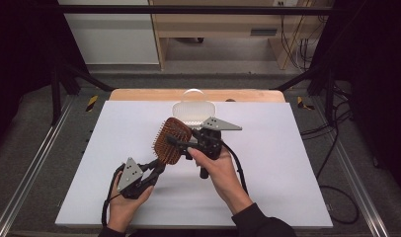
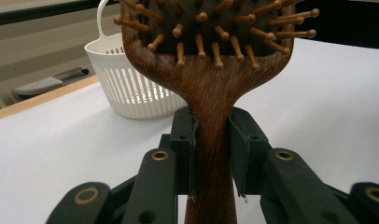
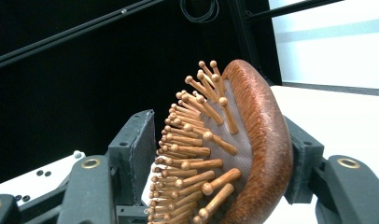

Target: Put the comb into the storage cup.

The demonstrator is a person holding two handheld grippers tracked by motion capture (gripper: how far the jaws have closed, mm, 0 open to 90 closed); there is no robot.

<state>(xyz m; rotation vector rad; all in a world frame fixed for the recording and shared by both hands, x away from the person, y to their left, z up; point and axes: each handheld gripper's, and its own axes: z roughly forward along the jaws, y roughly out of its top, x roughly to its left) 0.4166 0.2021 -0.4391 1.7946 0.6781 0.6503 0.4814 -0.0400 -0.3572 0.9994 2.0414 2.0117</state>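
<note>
A wooden paddle hairbrush (image 1: 171,138) with peg bristles is held up above the white table (image 1: 287,173). My left gripper (image 1: 159,168) is shut on its handle; in the left gripper view the two pads clamp the narrow neck (image 2: 211,140) just below the head. My right gripper (image 1: 181,143) comes in from the right and straddles the brush head. In the right gripper view (image 3: 220,154) one pad lies against the smooth brown back (image 3: 267,140), and the bristle tips meet the other pad.
A white slatted plastic basket (image 1: 192,111) with a loop handle stands at the table's far edge, just beyond the brush; it also appears in the left gripper view (image 2: 127,93). A cable trails from each gripper. Dark frame posts stand at both sides.
</note>
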